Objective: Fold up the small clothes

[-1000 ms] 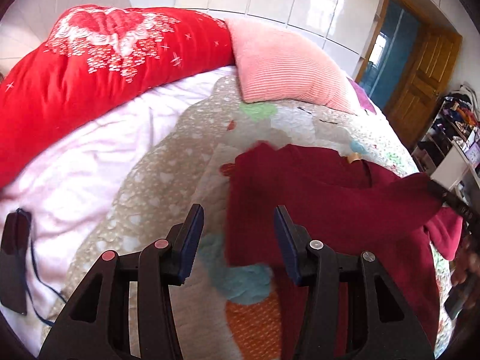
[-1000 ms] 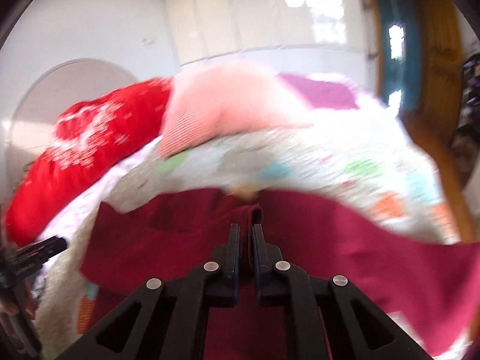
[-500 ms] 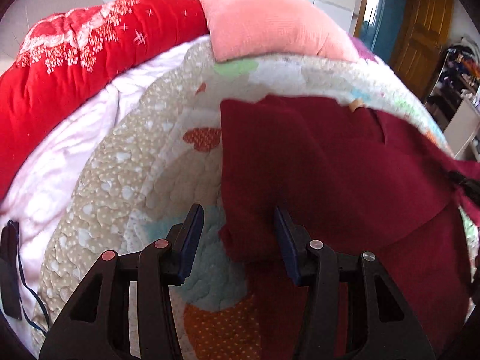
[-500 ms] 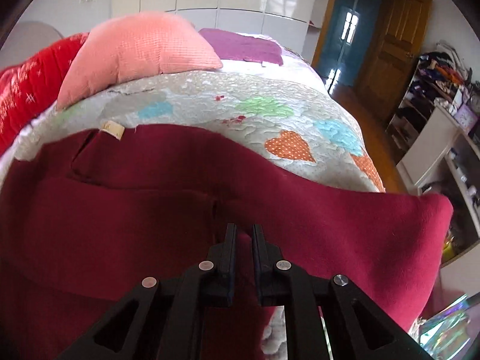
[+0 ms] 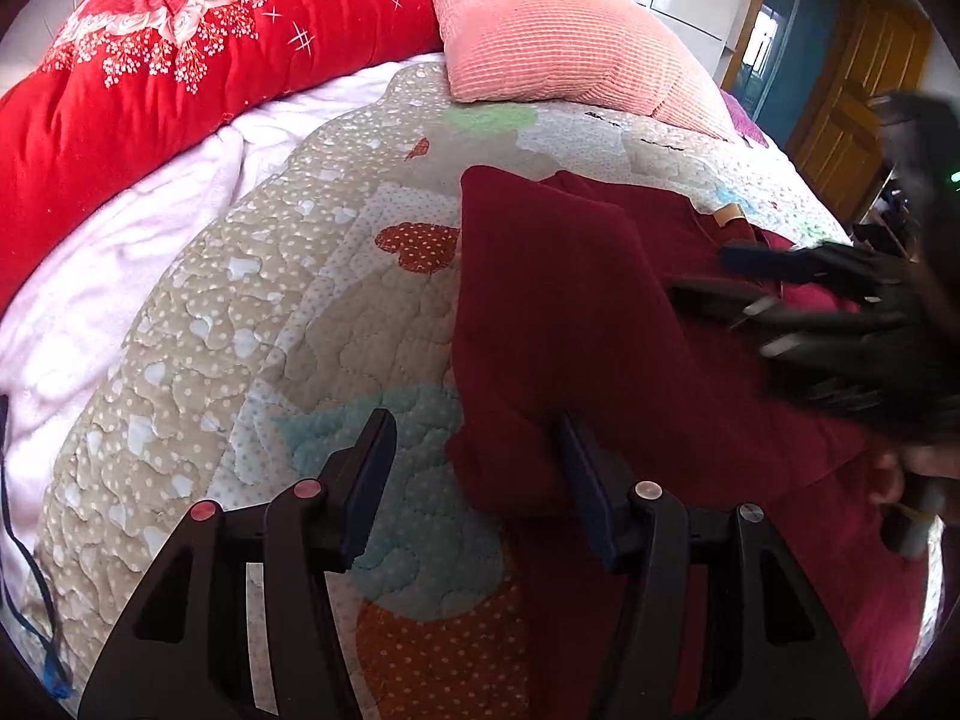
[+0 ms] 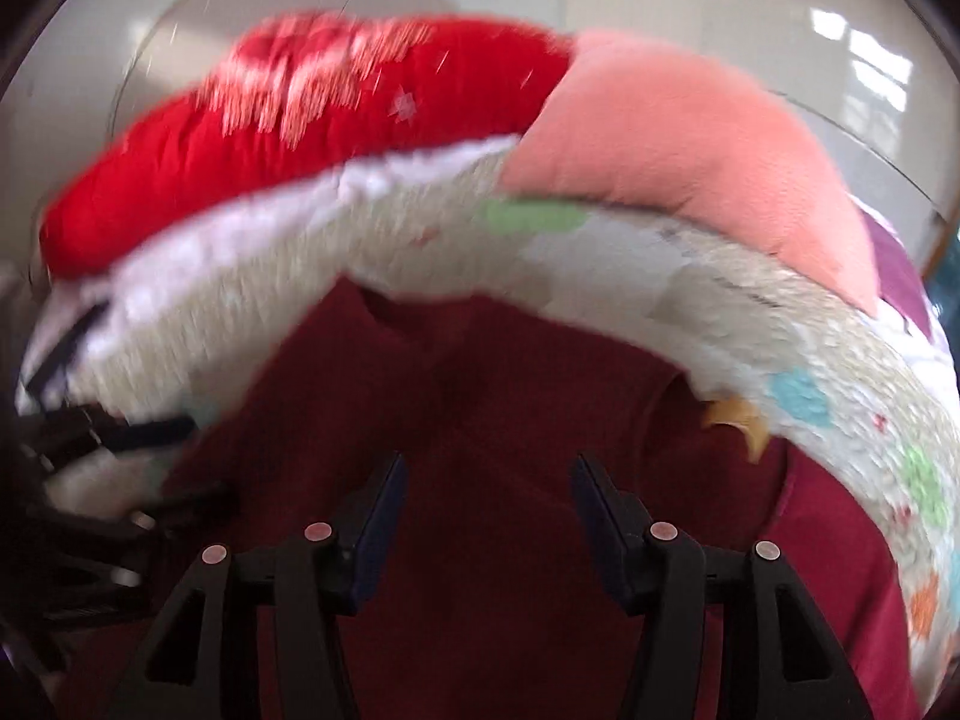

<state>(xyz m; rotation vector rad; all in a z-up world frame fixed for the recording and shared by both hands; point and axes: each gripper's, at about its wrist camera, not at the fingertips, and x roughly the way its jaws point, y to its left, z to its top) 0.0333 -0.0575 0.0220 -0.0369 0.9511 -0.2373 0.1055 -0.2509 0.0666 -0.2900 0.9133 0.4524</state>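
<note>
A dark red garment (image 5: 570, 300) lies on the patchwork quilt (image 5: 270, 300), its left side folded over into a straight edge. A tan label (image 5: 729, 215) marks its collar. My left gripper (image 5: 474, 426) hovers at the fold's near corner with its jaws opening; the cloth lies between the pads, loose from the left pad. My right gripper (image 6: 489, 462) is also opening, over the red garment (image 6: 480, 372), with nothing pinched. In the left wrist view the right gripper (image 5: 720, 279) appears blurred over the garment's right part.
A red flowered duvet (image 5: 150, 78) and a pink ribbed pillow (image 5: 558, 42) lie along the far side of the bed. A pale pink blanket (image 5: 120, 228) covers the left side. A dark cable (image 5: 18, 570) hangs at the left edge. A wooden door (image 5: 858, 90) stands far right.
My right gripper went from shut on a pinch of the garment to open and swung left over the cloth, rolling. My left gripper sank towards the bed and its jaws widened.
</note>
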